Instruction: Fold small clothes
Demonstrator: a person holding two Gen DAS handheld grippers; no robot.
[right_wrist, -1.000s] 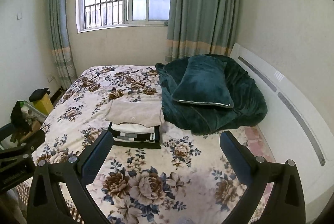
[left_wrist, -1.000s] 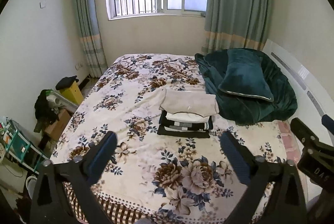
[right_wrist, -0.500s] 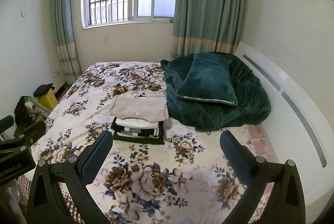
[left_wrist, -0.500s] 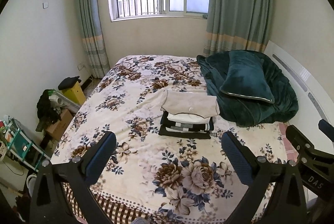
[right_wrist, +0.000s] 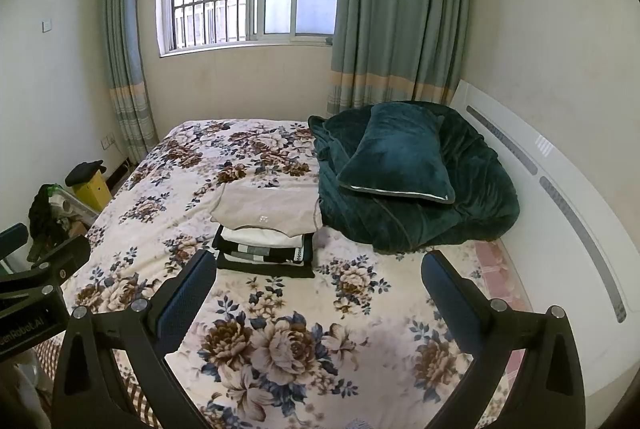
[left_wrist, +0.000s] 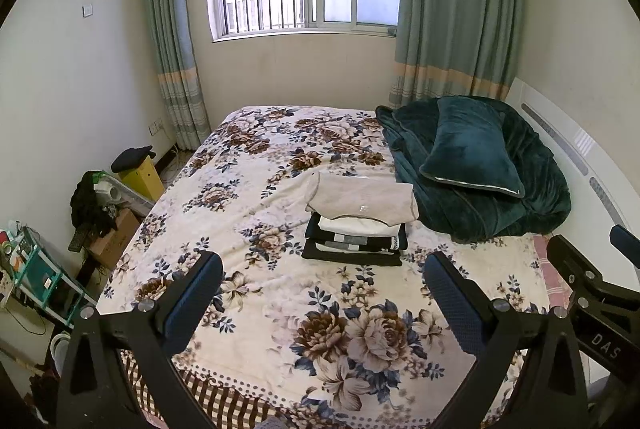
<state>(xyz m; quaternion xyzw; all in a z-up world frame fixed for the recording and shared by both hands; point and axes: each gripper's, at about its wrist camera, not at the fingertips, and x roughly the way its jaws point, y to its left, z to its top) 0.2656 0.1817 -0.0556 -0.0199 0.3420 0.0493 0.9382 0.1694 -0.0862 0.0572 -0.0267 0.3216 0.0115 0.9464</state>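
Observation:
A stack of folded clothes point(left_wrist: 356, 225) lies mid-bed on the floral bedspread point(left_wrist: 280, 309), a beige top point(left_wrist: 362, 198) uppermost over white, striped and black pieces. It also shows in the right wrist view point(right_wrist: 266, 235). My left gripper point(left_wrist: 323, 287) is open and empty, held above the bed's near part, well short of the stack. My right gripper point(right_wrist: 318, 283) is open and empty, also short of the stack. The right gripper's body shows at the right edge of the left view point(left_wrist: 592, 293).
A dark green blanket with a pillow point(left_wrist: 476, 169) lies right of the stack against the white headboard point(right_wrist: 560, 197). Boxes, a yellow bin point(left_wrist: 142, 175) and a shelf point(left_wrist: 36, 281) stand on the floor left of the bed. Window and curtains are behind.
Both grippers have drawn back and risen slightly, so the view tilts up; the stack looks a bit farther. Both stay open and empty.

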